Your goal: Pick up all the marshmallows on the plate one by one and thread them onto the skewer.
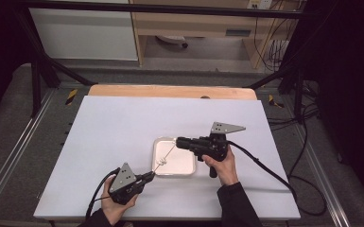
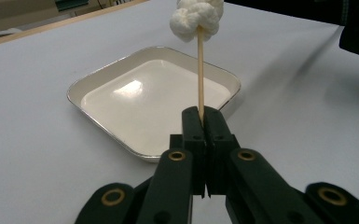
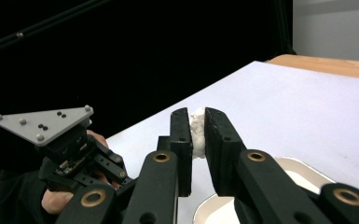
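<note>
My left gripper (image 1: pixel 151 175) (image 2: pixel 204 114) is shut on the near end of a thin wooden skewer (image 2: pixel 199 74), close to the table's front edge. The skewer slants up over a shallow silver tray (image 1: pixel 189 173) (image 2: pixel 74 91). A knotted white marshmallow (image 2: pixel 196 18) (image 1: pixel 161 162) is threaded on it. My right gripper (image 1: pixel 178 141) (image 3: pixel 196 116) reaches in from the right above the tray's far left corner, near the skewer's far tip. It is shut on a second white marshmallow (image 3: pixel 197 133). Whether that piece touches the skewer tip I cannot tell.
The tray lies on a white sheet (image 1: pixel 123 123) that covers the table, with a wooden strip (image 1: pixel 170 91) along the far edge. Black cables (image 1: pixel 264 168) trail from the right gripper off the table's right side. The left gripper's grey plate (image 3: pixel 42 123) is seen in the right gripper view.
</note>
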Demonstrator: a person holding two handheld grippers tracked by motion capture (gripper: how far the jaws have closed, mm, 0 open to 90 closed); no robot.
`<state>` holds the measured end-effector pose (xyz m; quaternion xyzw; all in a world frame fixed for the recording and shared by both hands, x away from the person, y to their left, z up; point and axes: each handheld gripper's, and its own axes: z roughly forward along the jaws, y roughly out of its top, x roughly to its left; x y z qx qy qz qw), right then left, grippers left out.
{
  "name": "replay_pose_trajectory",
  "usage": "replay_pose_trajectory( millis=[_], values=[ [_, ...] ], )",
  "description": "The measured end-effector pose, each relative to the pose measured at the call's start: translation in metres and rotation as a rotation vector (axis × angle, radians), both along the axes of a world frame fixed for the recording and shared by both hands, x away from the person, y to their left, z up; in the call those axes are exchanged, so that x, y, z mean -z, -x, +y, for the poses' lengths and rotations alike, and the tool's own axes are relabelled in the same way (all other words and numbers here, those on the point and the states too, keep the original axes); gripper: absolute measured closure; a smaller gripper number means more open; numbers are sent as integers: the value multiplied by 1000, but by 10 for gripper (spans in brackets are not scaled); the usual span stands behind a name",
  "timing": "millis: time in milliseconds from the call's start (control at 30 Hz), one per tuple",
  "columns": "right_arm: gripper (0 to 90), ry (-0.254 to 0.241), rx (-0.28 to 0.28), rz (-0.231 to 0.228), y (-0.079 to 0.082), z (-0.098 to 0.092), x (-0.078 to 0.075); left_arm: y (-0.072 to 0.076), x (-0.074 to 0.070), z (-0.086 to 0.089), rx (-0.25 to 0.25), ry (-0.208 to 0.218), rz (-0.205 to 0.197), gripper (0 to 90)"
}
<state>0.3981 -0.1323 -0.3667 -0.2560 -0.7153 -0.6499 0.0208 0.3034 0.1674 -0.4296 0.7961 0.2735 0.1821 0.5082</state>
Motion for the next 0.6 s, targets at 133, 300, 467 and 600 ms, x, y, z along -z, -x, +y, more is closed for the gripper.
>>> replay_pose_trajectory(
  millis=[133,300,467,600],
  values=[
    [818,8,-4,8,-1,1,2,0,0,0,3,5,-5,889],
    [817,7,-18,28,-2,1,2,1,0,0,12,-1,-18,889],
    [821,3,-27,59,-2,2,4,3,-1,0,28,-9,-44,889],
    [824,7,-34,83,-3,3,5,4,0,-1,33,-14,-48,890]
  ],
)
